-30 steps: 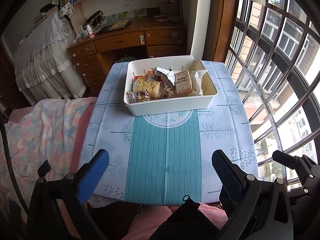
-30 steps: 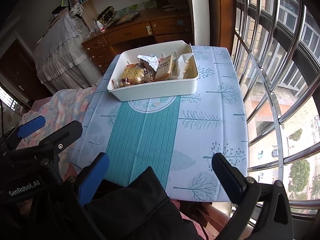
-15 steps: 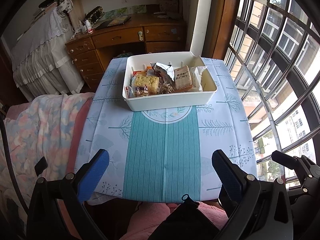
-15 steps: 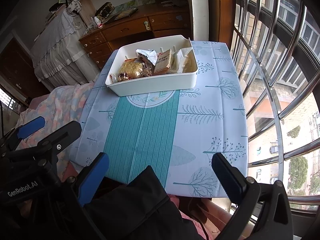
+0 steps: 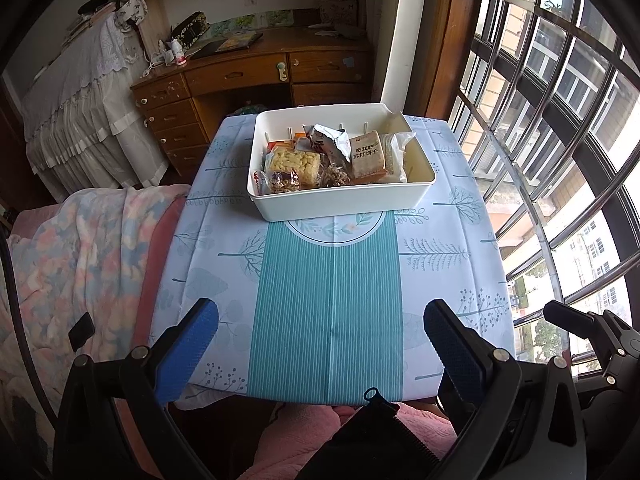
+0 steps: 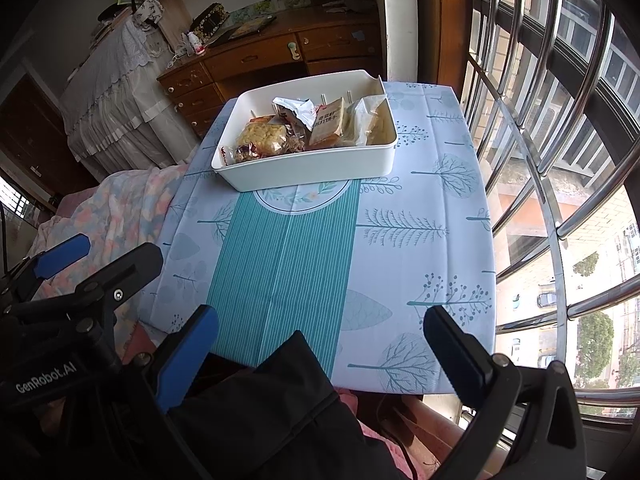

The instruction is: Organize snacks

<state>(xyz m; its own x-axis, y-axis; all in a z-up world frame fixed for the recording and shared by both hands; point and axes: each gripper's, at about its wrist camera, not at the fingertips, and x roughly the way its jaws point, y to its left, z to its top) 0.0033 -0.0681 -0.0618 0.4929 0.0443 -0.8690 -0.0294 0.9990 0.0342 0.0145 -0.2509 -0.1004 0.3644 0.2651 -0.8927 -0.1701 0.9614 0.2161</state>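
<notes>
Both grippers have their blue-padded fingers spread wide apart and hold nothing: the left gripper (image 5: 320,344) and the right gripper (image 6: 320,344) both hang over the near edge of the table, well apart from the snacks.

From the biggest thing to the smallest: the table (image 5: 440,256) wears a pale blue tablecloth (image 6: 420,240) with printed trees and a teal striped band down the middle. On its far part stands a white bin (image 5: 340,200), rectangular, with low walls. All the snacks that I can see lie inside this bin, packed close and touching each other. A soda cracker pack (image 5: 366,156) with dark printed characters leans upright near the middle right. Left of it lies a yellow puffed-rice bar (image 5: 294,165) in clear wrap. A crumpled silver packet (image 5: 330,142) sticks up between these two. In the near left corner lie small wrapped candies (image 5: 282,182); their labels are too small to read.
</notes>
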